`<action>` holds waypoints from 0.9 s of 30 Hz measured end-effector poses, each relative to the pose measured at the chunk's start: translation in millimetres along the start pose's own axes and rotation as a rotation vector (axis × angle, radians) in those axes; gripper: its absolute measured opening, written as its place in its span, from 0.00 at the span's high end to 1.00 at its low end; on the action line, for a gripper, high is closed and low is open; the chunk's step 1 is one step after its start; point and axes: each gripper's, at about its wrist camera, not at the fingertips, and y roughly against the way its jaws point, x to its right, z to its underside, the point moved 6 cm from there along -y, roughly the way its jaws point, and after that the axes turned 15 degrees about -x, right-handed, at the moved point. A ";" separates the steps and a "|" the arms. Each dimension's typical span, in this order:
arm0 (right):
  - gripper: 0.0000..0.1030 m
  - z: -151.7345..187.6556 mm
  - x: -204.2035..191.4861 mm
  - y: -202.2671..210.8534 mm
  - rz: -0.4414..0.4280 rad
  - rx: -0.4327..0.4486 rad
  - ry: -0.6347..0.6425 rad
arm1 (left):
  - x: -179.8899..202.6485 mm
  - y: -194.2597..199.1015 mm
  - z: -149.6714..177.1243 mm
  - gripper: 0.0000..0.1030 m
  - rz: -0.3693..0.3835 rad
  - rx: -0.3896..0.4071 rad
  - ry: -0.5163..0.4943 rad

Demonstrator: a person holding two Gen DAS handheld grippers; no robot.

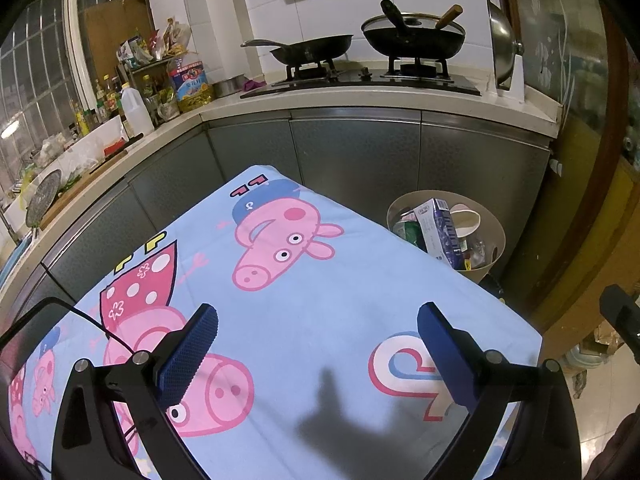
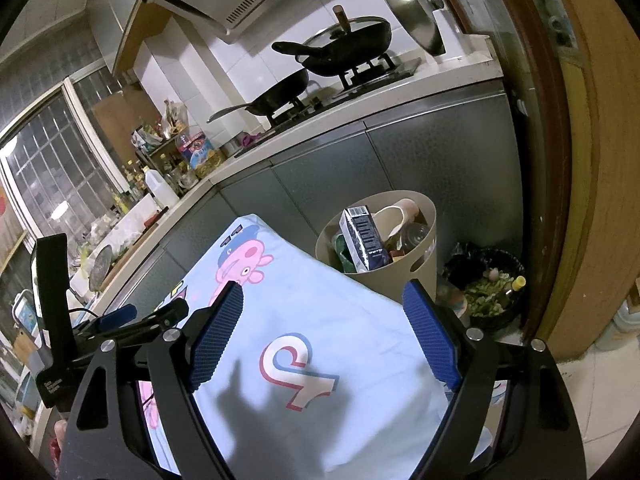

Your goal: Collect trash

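Nearest: the left gripper [image 1: 318,318] and the right gripper [image 2: 323,298] each hang over the table with jaws spread wide and nothing between the blue pads. The left gripper also shows at the left edge of the right wrist view. The table is covered by one pale blue cloth [image 1: 340,300] printed with pink cartoon pigs; its surface carries no loose items.

Beyond the table's far right corner, on the floor, stands one beige bin [image 2: 424,248] holding the trash: one blue carton [image 2: 362,238] upright, one crushed paper cup [image 2: 394,214], and other items too jumbled to count. Beside it sits one black-lined bin [image 2: 486,280] of green scraps.

Farther: grey cabinet fronts, a white counter, one two-burner stove [image 1: 360,80] with two black pans, one steel lid [image 1: 504,40] propped on edge. Many bottles crowd the counter at left, uncountable.
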 end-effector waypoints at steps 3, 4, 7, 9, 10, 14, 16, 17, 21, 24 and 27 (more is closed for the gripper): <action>0.22 0.1 -0.1 0.0 0.000 0.000 0.001 | -0.1 0.0 0.1 0.03 0.001 -0.001 0.001; 0.23 0.0 -0.5 -0.2 0.000 0.000 0.002 | 0.1 0.0 0.3 0.03 0.001 -0.001 0.001; 0.25 0.5 0.2 0.0 -0.002 -0.002 0.002 | 0.3 0.4 0.2 0.03 0.000 -0.001 0.001; 0.25 0.7 -1.0 0.0 -0.004 -0.003 0.006 | -0.2 0.8 0.1 0.03 0.001 0.003 0.001; 0.25 0.5 -2.0 -0.1 -0.004 -0.003 0.008 | 0.5 1.5 0.5 0.03 0.002 0.006 -0.001; 0.26 1.0 -3.8 -0.1 -0.006 -0.002 0.009 | 0.6 2.6 1.4 0.03 0.006 0.007 -0.008; 0.26 1.1 -3.4 0.0 -0.007 -0.003 0.008 | 0.9 2.7 2.1 0.03 0.008 0.004 -0.009; 0.26 0.9 -4.3 -0.4 -0.007 -0.004 0.008 | 0.6 3.0 1.5 0.03 0.009 0.004 -0.009; 0.26 1.7 -4.4 0.3 -0.009 -0.002 0.011 | 0.7 3.4 1.3 0.03 0.009 0.005 -0.010; 0.27 1.9 -6.3 0.3 -0.011 -0.001 0.015 | 1.4 3.6 0.7 0.03 0.009 0.007 -0.013; 0.27 2.1 -6.5 0.5 -0.012 -0.002 0.013 | 1.7 3.6 0.7 0.03 0.009 0.006 -0.012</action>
